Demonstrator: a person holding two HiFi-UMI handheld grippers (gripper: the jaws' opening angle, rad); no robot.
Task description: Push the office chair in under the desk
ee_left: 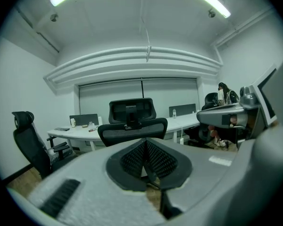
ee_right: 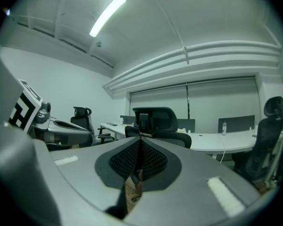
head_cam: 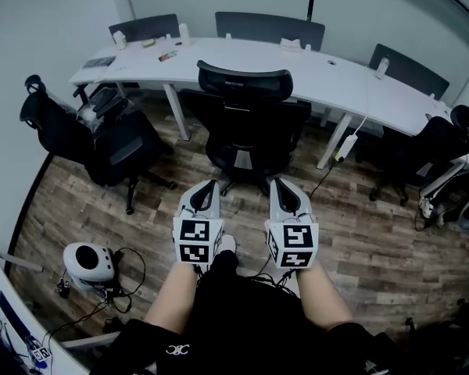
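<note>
The office chair [head_cam: 246, 123] stands right in front of both tongs, with its back turned to the person. The white desk [head_cam: 336, 76] is just behind it. The left gripper [head_cam: 209, 187] and the right gripper [head_cam: 281, 186] point straight at the chair back, side by side, and neither one touches it. Both look about the same way off. Both tongs are squeezed together with nothing in them.

The chair back is wide from side to side, so it lies across the way the tongs point. It is black and netty, with a curved headrest on top. The desk top is smooth and bends like a bow. The floor [head_cam: 375, 241] is brown wood planks. From above it is hard to tell how much of the seat is already under the desk.
</note>
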